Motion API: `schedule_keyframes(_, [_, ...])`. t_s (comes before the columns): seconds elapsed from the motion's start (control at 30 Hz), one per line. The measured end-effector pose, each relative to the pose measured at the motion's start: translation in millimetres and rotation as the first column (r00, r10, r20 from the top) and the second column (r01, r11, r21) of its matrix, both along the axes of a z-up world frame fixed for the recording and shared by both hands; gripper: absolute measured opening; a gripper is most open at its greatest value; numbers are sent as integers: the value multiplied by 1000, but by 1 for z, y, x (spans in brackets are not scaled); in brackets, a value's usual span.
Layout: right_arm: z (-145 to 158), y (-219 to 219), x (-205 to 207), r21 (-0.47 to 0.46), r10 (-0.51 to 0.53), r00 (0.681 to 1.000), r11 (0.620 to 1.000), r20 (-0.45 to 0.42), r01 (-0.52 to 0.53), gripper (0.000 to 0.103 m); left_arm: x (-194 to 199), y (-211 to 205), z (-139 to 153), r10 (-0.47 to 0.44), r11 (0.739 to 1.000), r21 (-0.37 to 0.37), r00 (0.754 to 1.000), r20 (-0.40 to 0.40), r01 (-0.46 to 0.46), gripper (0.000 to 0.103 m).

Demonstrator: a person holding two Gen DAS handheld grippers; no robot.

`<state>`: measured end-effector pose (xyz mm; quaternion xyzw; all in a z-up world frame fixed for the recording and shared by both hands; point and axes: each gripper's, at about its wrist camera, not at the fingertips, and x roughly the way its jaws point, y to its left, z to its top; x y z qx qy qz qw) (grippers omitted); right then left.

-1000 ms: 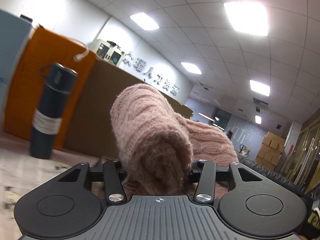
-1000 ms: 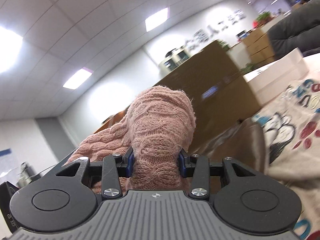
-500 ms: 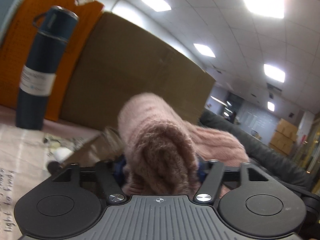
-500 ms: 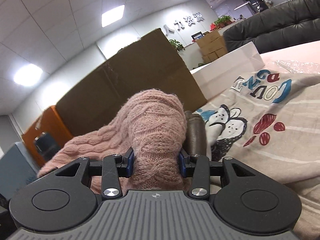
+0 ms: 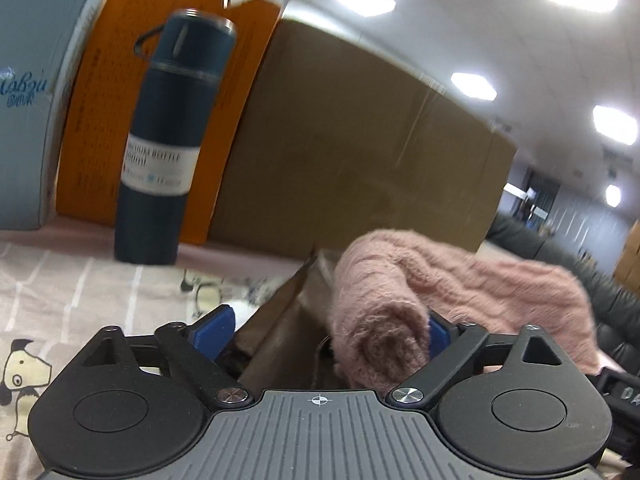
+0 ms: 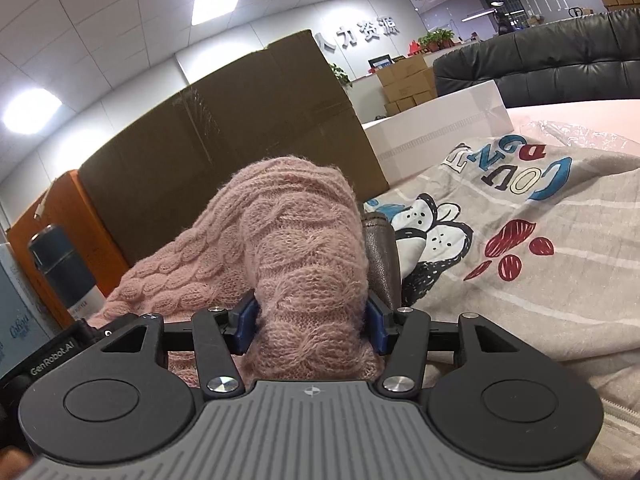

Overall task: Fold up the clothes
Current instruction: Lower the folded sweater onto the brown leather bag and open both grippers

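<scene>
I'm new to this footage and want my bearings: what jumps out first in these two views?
A fuzzy pink cable-knit sweater fills both views, bunched between the right gripper pads and lying against one pad of the wide-open left gripper. A tall dark blue vacuum bottle stands upright at the left view's far left, before an orange box.

One sweater [image 6: 304, 248], one bottle [image 5: 168, 140]

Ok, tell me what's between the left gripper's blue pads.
Left wrist view: the left gripper has just been opening; the rolled pink sweater rests against one pad, a brown garment fills the remaining gap.
</scene>
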<state>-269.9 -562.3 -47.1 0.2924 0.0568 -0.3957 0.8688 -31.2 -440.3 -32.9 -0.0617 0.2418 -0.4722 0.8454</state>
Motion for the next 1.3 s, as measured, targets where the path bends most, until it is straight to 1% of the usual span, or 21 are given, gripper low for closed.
schedule_keyframes(0.07, [-1, -1, 3, -4, 1, 1000, 1000, -17, -1, 51, 1, -1, -3, -1, 1000, 12, 1000, -8, 2, 98])
schedule_keyframes(0.17, [-3, -1, 6, -21, 5, 1000, 1000, -22, -5, 54, 1, -1, -4, 1, 1000, 1, 1000, -4, -1, 98])
schedule_keyframes(0.2, [-4, -1, 5, -28, 12, 1000, 1000, -5, -12, 60, 0, 0, -3, 3, 1000, -4, 1000, 3, -3, 98])
schedule_keyframes(0.23, [-4, 0, 4, -39, 30, 999, 999, 21, -29, 70, -1, 1, -1, 6, 1000, -2, 1000, 14, -6, 98])
schedule_keyframes(0.3, [-1, 5, 2, -83, 50, 997, 995, 52, -46, 75, -7, 6, 7, 11, 1000, -5, 999, 44, -11, 98])
schedule_keyframes(0.37, [3, 14, -1, -152, 48, 996, 988, 76, -36, 79, -14, 12, 16, 13, 1000, -12, 997, 77, -13, 98])
schedule_keyframes(0.4, [5, 18, -3, -188, 45, 995, 982, 87, -28, 85, -17, 16, 21, 10, 1000, -18, 995, 95, -8, 98])
schedule_keyframes(0.43, [6, 22, -6, -218, 43, 992, 976, 118, -17, 90, -20, 22, 26, 7, 1000, -24, 993, 114, -4, 99])
schedule_keyframes(0.47, [7, 25, -11, -243, 33, 988, 970, 153, 5, 91, -22, 29, 30, 4, 1000, -28, 991, 134, 0, 99])
schedule_keyframes(0.53, [10, 31, -20, -266, -29, 982, 961, 188, 79, 97, -28, 45, 38, -2, 999, -38, 985, 173, 9, 101])
schedule_keyframes(0.6, [15, 38, -27, -273, -89, 973, 951, 211, 146, 98, -30, 62, 43, -8, 999, -49, 979, 204, 19, 103])
schedule_keyframes(0.67, [22, 51, -27, -264, -107, 972, 951, 208, 162, 99, -29, 79, 49, -8, 998, -67, 977, 212, 22, 103])
schedule_keyframes(0.8, [36, 89, -24, -241, -74, 976, 963, 206, 124, 102, -27, 109, 62, -23, 994, -97, 979, 202, 43, 103])
schedule_keyframes(0.9, [48, 125, -15, -231, -6, 982, 972, 188, 50, 103, -25, 129, 72, -61, 990, -110, 972, 228, 88, 103])
schedule_keyframes(1.0, [59, 161, -5, -250, 21, 989, 968, 145, 16, 103, -27, 152, 81, -78, 984, -135, 964, 256, 115, 103])
schedule_keyframes(1.1, [62, 188, 8, -258, 26, 994, 966, 110, 4, 103, -28, 171, 82, -81, 982, -143, 958, 275, 124, 103])
schedule_keyframes(1.17, [60, 203, 17, -254, 0, 995, 967, 96, 24, 103, -24, 180, 78, -59, 983, -151, 960, 274, 103, 103])
schedule_keyframes(1.3, [55, 224, 26, -261, -60, 997, 963, 48, 71, 103, -12, 188, 68, -48, 981, -168, 966, 254, 93, 103])
